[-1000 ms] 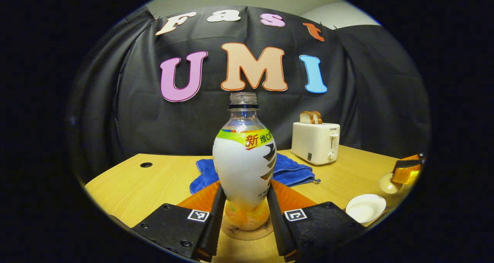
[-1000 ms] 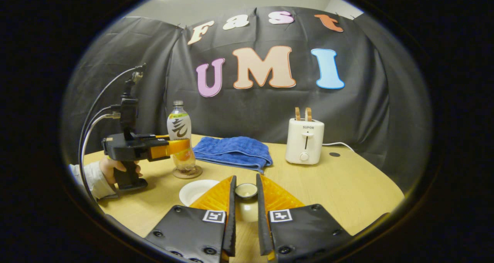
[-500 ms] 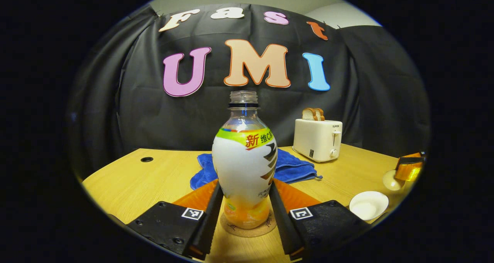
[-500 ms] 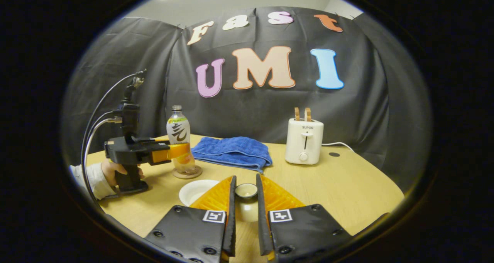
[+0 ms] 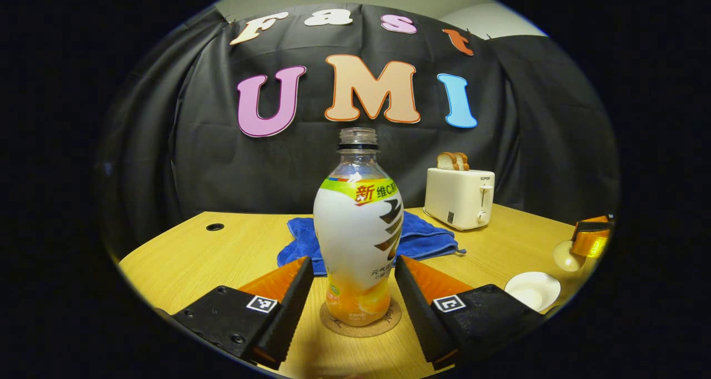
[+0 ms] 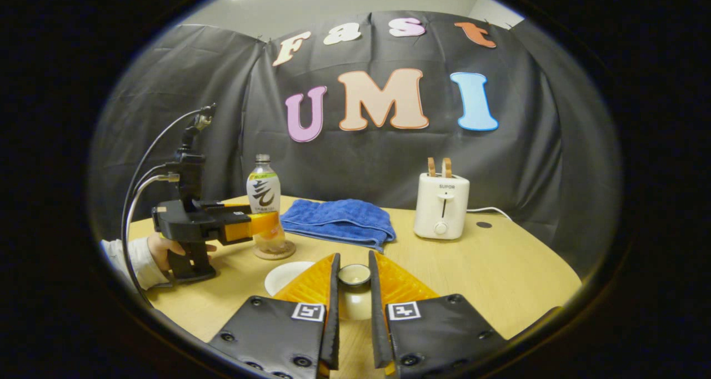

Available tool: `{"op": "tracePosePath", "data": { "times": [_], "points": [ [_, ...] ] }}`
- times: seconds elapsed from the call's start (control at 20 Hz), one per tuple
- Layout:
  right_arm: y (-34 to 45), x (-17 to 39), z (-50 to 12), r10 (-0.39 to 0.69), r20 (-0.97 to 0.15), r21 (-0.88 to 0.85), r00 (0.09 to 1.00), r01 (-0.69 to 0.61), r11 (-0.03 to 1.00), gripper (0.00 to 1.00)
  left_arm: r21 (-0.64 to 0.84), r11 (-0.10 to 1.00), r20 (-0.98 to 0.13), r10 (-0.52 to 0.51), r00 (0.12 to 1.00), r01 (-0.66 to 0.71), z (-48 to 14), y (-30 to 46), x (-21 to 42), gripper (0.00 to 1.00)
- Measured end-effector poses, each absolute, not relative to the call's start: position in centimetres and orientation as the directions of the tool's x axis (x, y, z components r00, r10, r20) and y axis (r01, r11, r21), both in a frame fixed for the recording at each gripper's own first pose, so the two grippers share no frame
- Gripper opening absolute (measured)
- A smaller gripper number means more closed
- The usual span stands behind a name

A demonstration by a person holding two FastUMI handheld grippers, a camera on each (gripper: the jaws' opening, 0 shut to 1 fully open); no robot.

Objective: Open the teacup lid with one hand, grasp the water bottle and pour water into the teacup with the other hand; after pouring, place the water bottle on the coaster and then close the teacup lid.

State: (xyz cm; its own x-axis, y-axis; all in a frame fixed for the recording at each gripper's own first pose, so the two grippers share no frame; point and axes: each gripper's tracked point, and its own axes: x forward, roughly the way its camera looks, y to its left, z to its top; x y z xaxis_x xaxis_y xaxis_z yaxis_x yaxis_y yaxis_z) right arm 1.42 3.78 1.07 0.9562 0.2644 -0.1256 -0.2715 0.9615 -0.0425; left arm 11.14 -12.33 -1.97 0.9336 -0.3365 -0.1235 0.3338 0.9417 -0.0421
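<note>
On table (image 5: 183, 257), left gripper (image 5: 351, 282) gapes around bottle (image 5: 358, 240); right gripper (image 6: 352, 287) clamps half-hidden lid (image 6: 354, 275).

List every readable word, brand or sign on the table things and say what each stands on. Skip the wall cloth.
"SUPOR": front of the cream two-slot toaster.
Clear plastic water bottle, label: characters wrap out of sight, small print too small to read.
Left tongs and right tongs: square coded markers, no words.
White ceramic teacup lid in the right tongs: none.
</note>
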Motion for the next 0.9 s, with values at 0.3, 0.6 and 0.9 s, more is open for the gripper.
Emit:
{"op": "tracePosePath", "data": {
  "times": [0.3,0.6,0.9],
  "points": [
    [5.6,1.6,1.2,0.305,-0.118,-0.017,0.945,-0.309,0.951,0.27,-0.019,0.948,-0.117,-0.317,0.941,0.317,-1.3,-11.3,8.9,0.94],
    [7.7,2.2,0.6,0.347,-0.125,0.019,0.929,-0.347,0.938,0.27,0.012,0.961,-0.111,-0.272,0.956,0.275,-0.4,-9.3,6.0,0.95],
    [9.5,2.5,-0.1,0.379,-0.134,0.039,0.916,-0.377,0.925,0.27,0.041,0.97,-0.061,-0.236,0.97,0.239,1.7,-7.9,3.7,0.94]
  ]
}}
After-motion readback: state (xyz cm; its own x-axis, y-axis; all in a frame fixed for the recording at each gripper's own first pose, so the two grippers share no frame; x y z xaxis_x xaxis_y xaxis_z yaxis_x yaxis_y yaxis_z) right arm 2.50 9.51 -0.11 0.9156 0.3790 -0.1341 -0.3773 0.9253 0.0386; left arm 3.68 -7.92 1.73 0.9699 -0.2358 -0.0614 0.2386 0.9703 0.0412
